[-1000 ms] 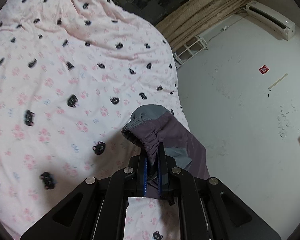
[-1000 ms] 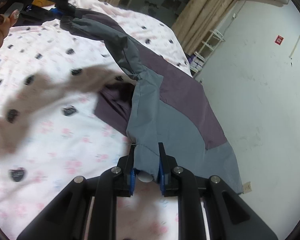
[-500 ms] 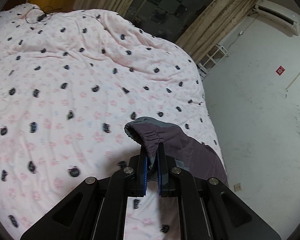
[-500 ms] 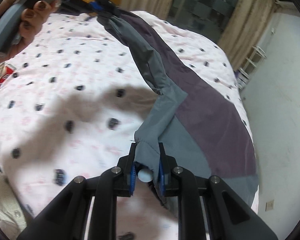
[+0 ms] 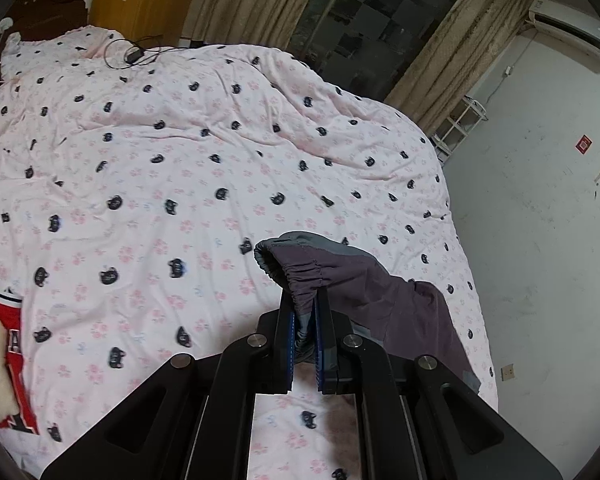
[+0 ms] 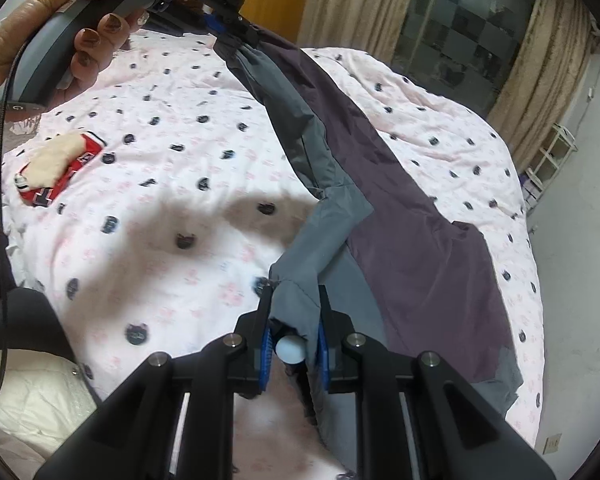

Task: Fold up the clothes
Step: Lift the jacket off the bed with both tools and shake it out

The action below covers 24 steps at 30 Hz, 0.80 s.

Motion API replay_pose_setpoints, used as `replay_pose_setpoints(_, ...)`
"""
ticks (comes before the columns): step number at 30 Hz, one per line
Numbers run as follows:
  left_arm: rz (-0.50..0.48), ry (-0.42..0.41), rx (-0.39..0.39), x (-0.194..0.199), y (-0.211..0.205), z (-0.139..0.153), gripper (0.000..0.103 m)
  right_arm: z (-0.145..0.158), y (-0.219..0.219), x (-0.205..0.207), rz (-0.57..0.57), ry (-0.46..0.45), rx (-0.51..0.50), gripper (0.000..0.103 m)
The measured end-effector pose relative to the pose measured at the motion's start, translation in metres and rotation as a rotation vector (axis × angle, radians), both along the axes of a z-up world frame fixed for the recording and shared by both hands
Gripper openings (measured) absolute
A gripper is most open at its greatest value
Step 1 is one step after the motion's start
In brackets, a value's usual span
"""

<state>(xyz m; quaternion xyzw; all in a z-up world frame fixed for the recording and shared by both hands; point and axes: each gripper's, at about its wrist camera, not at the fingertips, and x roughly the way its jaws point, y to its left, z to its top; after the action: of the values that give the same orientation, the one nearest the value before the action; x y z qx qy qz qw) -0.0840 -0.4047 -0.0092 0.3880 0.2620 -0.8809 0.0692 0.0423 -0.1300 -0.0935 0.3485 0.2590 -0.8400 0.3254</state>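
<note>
Jacket [image 6: 384, 184] stretched above the bed [image 5: 180, 168]: left gripper [image 5: 304, 320] clamped on its elastic cuff, right gripper [image 6: 294, 320] clamped on its grey edge. Keep the span taut, lower both ends together.

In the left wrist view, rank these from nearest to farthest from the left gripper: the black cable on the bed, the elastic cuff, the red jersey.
1. Elastic cuff: pinched in the left gripper.
2. Red jersey: left edge of the bed.
3. Black cable: far end of the bed.

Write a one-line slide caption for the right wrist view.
Both grippers hold a grey-and-purple garment stretched above the pink bedspread.
</note>
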Motion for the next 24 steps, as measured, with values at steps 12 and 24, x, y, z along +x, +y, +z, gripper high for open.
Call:
replay_pose_setpoints(12, 0.071, -0.044, -0.066, 0.053, -0.072, 0.03, 0.006, 0.043, -0.07, 0.045, 0.145, -0.037, -0.049, 0.018)
replay_pose_setpoints(24, 0.188, -0.068, -0.165, 0.083, -0.139, 0.093, 0.006, 0.101, -0.136, 0.076, 0.279, -0.057, -0.141, 0.018)
